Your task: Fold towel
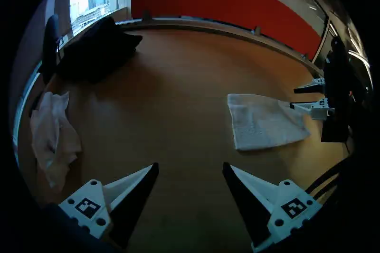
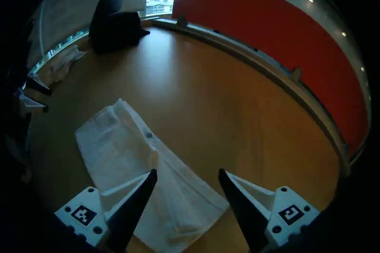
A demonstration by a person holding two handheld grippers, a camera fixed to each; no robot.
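The right claw (image 2: 186, 172) hangs wide open just above the near end of the towel (image 2: 118, 148), which lies flat and looks already doubled on the table (image 2: 223, 106). The left claw (image 1: 190, 163), equally wide, hovers over bare wood well apart from it. For a neat fold, each claw should probably pinch one corner and the edges be matched. Farther off lie a crumpled cloth (image 1: 52, 134) and a dark bag (image 1: 95, 51), its contents hidden.

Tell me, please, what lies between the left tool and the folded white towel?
The stretch is bare: in the left gripper view, plain wooden tabletop runs from the left tool to the folded towel.
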